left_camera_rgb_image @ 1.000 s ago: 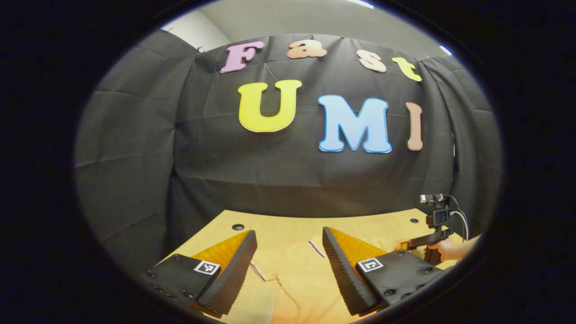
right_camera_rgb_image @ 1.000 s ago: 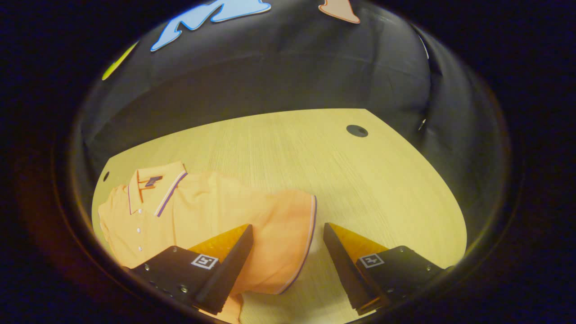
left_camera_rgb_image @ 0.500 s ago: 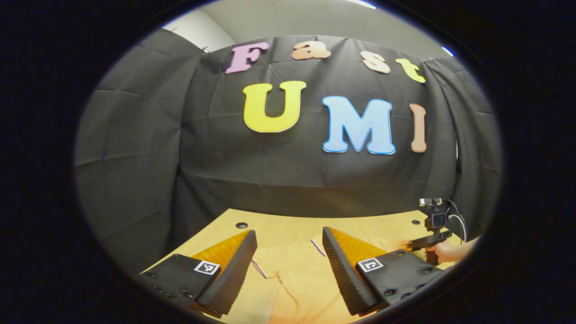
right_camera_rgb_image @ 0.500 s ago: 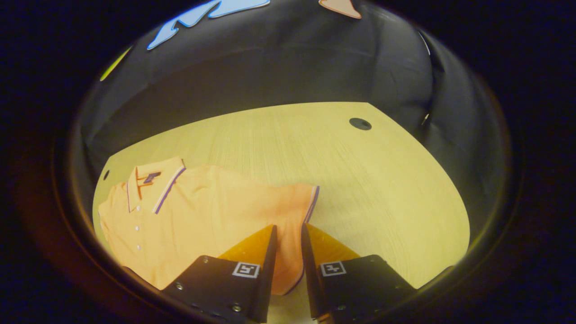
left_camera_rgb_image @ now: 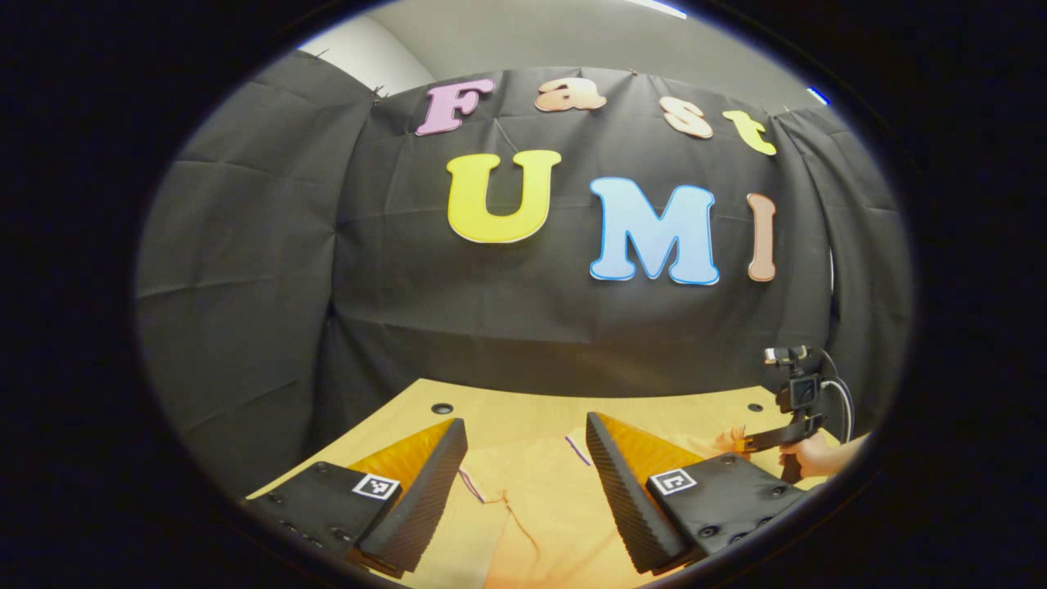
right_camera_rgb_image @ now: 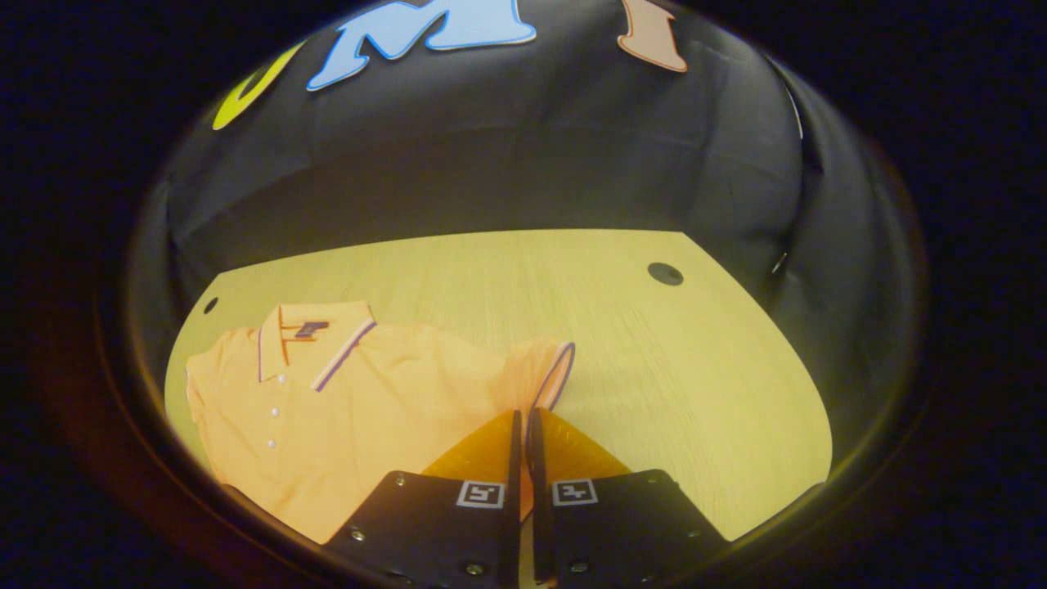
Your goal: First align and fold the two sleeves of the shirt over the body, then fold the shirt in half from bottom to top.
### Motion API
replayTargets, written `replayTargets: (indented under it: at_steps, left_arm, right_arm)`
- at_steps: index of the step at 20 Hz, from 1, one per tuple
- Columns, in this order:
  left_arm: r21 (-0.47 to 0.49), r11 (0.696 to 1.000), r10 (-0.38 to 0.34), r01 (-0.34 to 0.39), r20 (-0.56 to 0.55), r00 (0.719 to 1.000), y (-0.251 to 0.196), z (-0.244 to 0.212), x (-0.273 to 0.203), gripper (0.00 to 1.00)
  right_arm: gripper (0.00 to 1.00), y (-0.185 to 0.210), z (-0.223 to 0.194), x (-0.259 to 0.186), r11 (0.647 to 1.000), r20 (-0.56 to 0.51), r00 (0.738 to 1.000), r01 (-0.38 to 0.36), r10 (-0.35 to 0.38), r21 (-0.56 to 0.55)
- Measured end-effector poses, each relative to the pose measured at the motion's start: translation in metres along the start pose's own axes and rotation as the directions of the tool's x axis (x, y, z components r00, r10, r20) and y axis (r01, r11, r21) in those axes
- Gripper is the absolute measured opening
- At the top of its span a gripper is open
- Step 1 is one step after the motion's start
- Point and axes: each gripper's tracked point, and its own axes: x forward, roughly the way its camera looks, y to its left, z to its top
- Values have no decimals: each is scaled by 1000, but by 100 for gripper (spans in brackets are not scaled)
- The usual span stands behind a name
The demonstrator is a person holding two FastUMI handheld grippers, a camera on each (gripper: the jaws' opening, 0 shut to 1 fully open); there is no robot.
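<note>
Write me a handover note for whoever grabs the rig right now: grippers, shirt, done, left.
Right gripper: shut on the sleeve of the orange shirt, cuff bunched and raised just ahead of its tips.
Left gripper: open, fingers apart, hovering over the shirt, holding nothing.
Shirt: lies face up on the wooden table, collar toward the booth's wall, buttons showing.
Done: sleeve gripped only; no fold lies over the body yet.
Left: fold this sleeve over the body, do the other sleeve, then fold the shirt bottom to top.
</note>
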Motion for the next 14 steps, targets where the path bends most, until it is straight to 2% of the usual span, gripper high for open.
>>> replayTargets:
  at_steps: [6, 9, 14]
  left_arm:
    - [-34, 999, 10, -9, 12, 1000, 4, 1, -9, 95]
    - [-41, 999, 10, -10, 17, 1000, 8, 1, -11, 95]
    - [-39, 999, 20, -20, 10, 1000, 19, -1, -13, 94]
  right_arm:
    - [7, 42, 12, -16, 987, 37, 997, -67, 73, -143]
    - [7, 65, 2, -16, 978, 11, 994, -107, 111, -178]
    - [7, 87, -13, -11, 969, -29, 991, -135, 132, -207]
